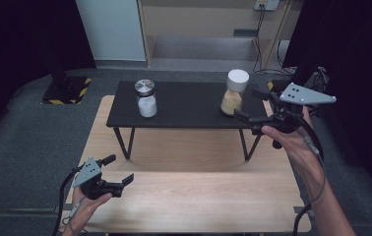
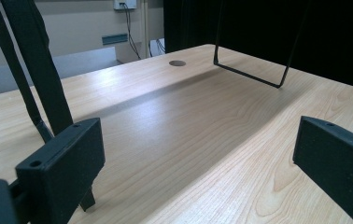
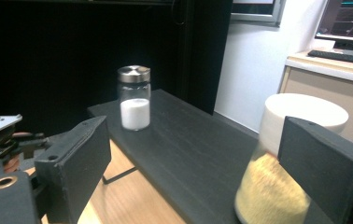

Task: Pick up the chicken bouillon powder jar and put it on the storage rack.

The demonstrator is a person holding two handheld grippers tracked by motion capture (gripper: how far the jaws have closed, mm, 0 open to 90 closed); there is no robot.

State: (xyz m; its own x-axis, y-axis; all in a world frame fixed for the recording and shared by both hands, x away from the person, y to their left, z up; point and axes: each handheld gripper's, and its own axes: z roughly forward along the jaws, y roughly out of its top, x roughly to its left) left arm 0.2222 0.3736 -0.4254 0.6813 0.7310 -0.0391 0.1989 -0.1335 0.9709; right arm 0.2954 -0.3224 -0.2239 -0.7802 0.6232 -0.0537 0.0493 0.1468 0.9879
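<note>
— Black shelf (image 1: 184,105) had what at 2 o'clock?
— Clear jar (image 1: 234,93), white lid, yellow grains; right gripper (image 1: 253,105) jaws open beside it. Left gripper (image 1: 120,169) open too.

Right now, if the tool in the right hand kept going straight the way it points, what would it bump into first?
Probably the jar of yellow grains: it sits just ahead of the right tool, near one jaw. The jar with white powder stands farther off. Depth is hard to judge.
</note>
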